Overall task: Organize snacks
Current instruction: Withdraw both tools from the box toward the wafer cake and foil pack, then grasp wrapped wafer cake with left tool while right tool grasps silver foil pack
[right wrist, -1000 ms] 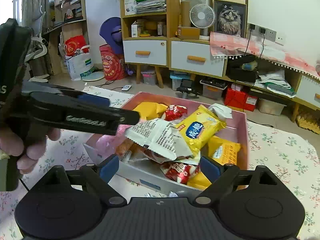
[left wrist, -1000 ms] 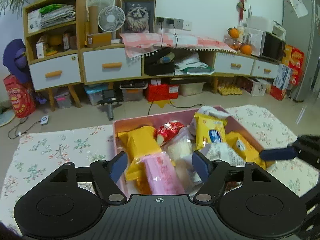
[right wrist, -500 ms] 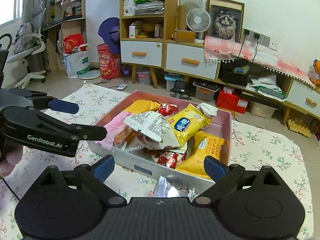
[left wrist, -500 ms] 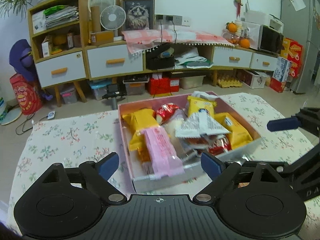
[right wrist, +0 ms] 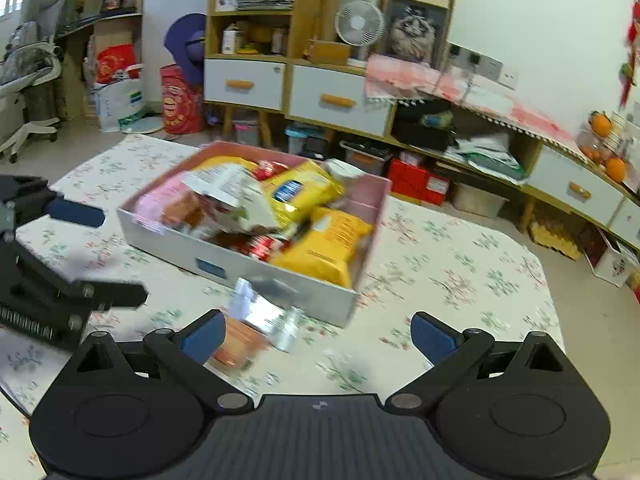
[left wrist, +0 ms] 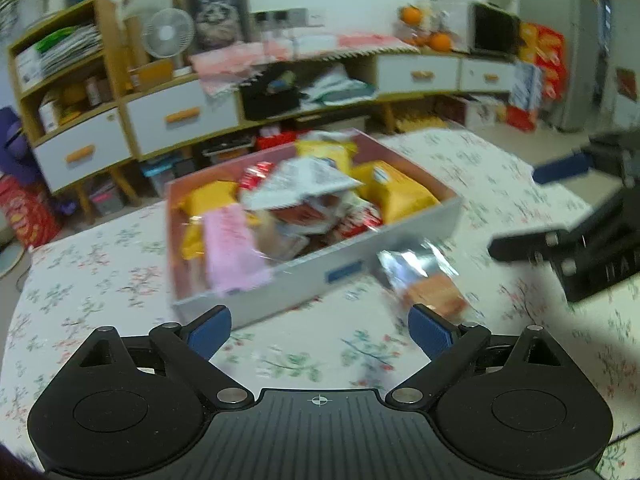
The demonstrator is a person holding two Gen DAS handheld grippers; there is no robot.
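Note:
A pink-lined grey box (left wrist: 344,268) (right wrist: 280,280) on the floral tablecloth holds several snack packs: yellow bags (left wrist: 396,196) (right wrist: 332,248), a pink pack (left wrist: 232,248), a white wrapper (left wrist: 304,180) (right wrist: 236,196) and red packs. One silver and orange pack (left wrist: 424,276) (right wrist: 248,328) lies on the cloth outside the box's front wall. My left gripper (left wrist: 318,330) is open and empty, near the box front. My right gripper (right wrist: 318,336) is open and empty, with the loose pack by its left finger. Each gripper shows in the other's view.
The floral tablecloth (left wrist: 100,264) (right wrist: 460,272) spreads on all sides of the box. Behind stand wooden cabinets with white drawers (right wrist: 340,100), a fan (right wrist: 358,24), a cat picture and floor clutter. A fridge (left wrist: 580,40) stands at far right.
Both grippers have pulled back and up from the box, opening wider. The silver and orange pack now shows on the cloth in front of the box.

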